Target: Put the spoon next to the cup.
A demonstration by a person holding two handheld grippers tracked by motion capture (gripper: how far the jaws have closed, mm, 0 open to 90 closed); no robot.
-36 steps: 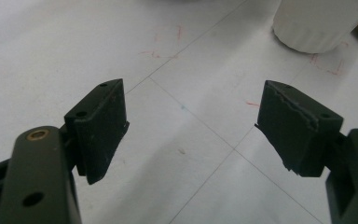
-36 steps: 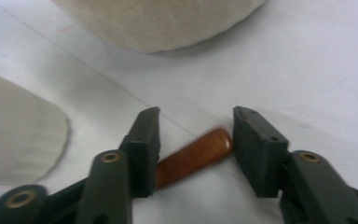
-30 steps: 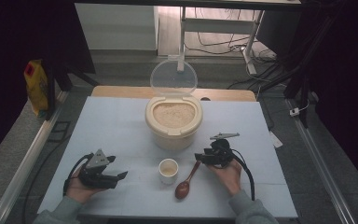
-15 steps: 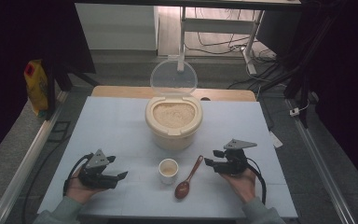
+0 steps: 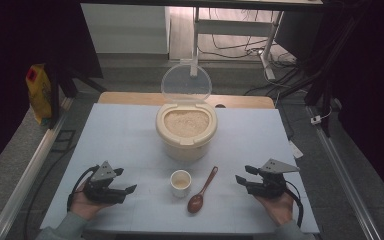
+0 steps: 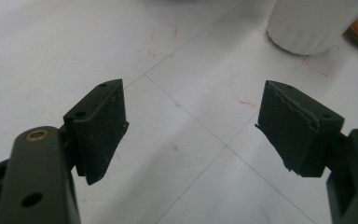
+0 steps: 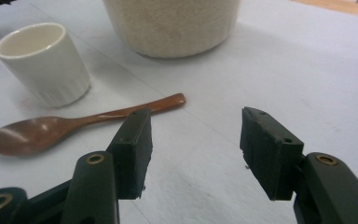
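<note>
The right gripper (image 5: pixel 244 179), jaws wide and empty, is drawing away rightward from the brown wooden spoon (image 5: pixel 202 190) lying released just right of the small white cup (image 5: pixel 180 182), suggesting scooping is finished.

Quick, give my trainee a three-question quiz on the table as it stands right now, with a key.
1. True or false: the spoon is clamped in the right gripper.
2. What lies between the cup and the right gripper? A) a rice tub, B) a spoon, C) a lid.
3. Fill in: the clear lid of the rice tub stands ____.

Key
1. False: the jaws are open with nothing between them, and the spoon lies on the table.
2. B.
3. Open, tipped up behind the tub, with the rice showing.
</note>
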